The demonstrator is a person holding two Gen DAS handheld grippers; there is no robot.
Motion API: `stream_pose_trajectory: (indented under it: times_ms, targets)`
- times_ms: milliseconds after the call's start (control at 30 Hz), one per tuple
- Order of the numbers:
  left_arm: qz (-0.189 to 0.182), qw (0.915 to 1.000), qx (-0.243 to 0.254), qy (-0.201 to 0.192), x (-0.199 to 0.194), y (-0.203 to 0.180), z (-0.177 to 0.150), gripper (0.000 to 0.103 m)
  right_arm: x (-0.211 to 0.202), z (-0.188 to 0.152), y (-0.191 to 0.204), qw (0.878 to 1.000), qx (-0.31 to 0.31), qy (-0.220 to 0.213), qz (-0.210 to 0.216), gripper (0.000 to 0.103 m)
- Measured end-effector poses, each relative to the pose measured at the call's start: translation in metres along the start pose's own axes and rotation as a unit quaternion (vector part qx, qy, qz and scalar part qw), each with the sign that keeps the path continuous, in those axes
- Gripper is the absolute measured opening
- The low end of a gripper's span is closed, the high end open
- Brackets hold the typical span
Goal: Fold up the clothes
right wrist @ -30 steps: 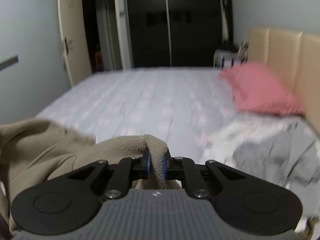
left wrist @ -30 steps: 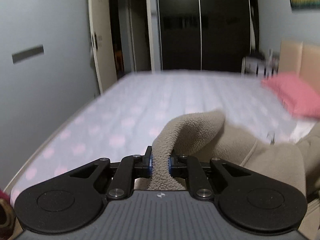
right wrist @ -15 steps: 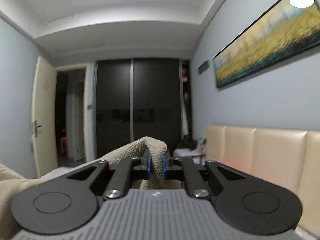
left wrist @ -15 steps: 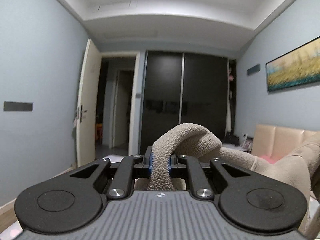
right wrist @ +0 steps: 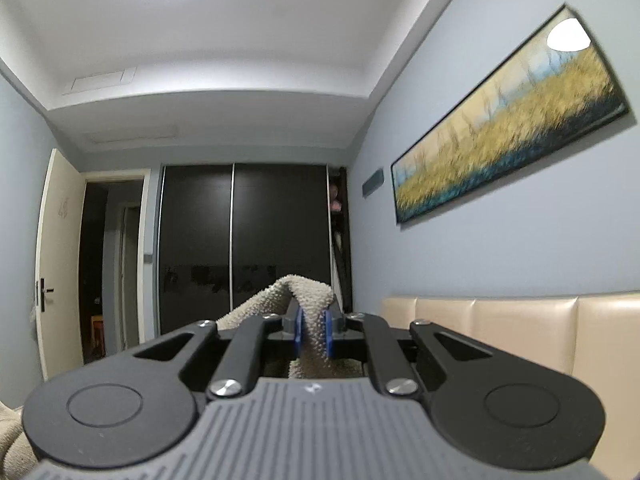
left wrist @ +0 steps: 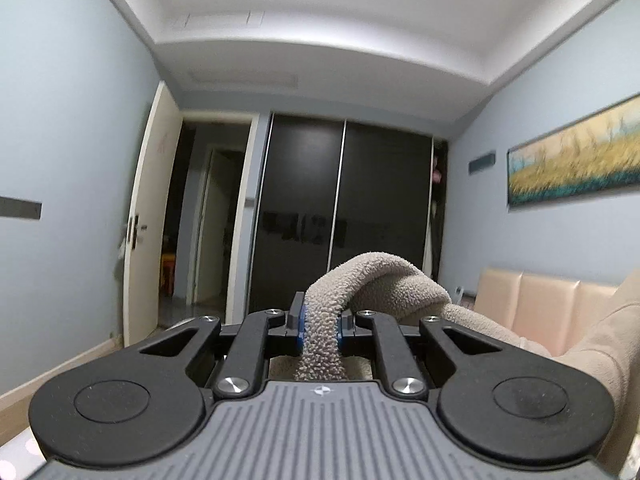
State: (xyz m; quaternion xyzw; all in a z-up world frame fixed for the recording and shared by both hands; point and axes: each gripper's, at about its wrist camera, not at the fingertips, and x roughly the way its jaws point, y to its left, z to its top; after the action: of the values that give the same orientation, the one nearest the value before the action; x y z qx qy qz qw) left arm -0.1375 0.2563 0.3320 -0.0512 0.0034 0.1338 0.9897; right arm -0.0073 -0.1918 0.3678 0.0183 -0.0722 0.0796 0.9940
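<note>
Both views tilted higher since half-second ago. Left gripper, right gripper pinch beige fleece garment aloft (bed unseen). Likely shake-out step; next, lower flat.

A beige, nubbly fleece garment fills the lower centre and lower right of the left wrist view. The left gripper is black with blue pads and a grey ribbed body. The wardrobe doors at centre are glossy black, the walls pale blue-grey and the ceiling white. The headboard at lower right is cream-beige. The painting at upper right shows golden yellow over teal.
</note>
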Motion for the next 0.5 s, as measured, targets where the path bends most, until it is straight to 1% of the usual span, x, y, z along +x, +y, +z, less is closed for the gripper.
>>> stream_pose_trajectory:
  times_ms: [133, 200, 267, 300, 433, 500]
  targets:
    - [0.014, 0.9987, 0.006, 0.048, 0.043, 0.01, -0.018, 0.012, 0.025, -0.019, 0.008, 0.999, -0.009, 0.045, 0.012, 0.012]
    - [0.019, 0.9985, 0.011, 0.051, 0.062, 0.009, -0.025, 0.012, 0.04, -0.028, 0.012, 0.998, -0.004, 0.058, 0.012, 0.012]
    - [0.023, 0.9986, 0.017, 0.045, 0.072, 0.004, -0.02, 0.011, 0.055, -0.035, 0.015, 0.998, 0.004, 0.063, 0.008, 0.012]
    - [0.025, 0.9986, 0.02, 0.042, 0.077, 0.002, -0.017, 0.012, 0.059, -0.03, 0.018, 0.999, 0.002, 0.051, 0.005, 0.012]
    - [0.03, 0.9989, 0.036, -0.004, 0.076, -0.008, 0.005, 0.011, 0.074, -0.011, 0.026, 1.0, -0.004, 0.001, -0.008, 0.012]
    - [0.032, 0.9982, 0.044, -0.027, 0.075, -0.012, 0.015, 0.011, 0.074, 0.003, 0.028, 0.999, -0.002, -0.036, -0.012, 0.012]
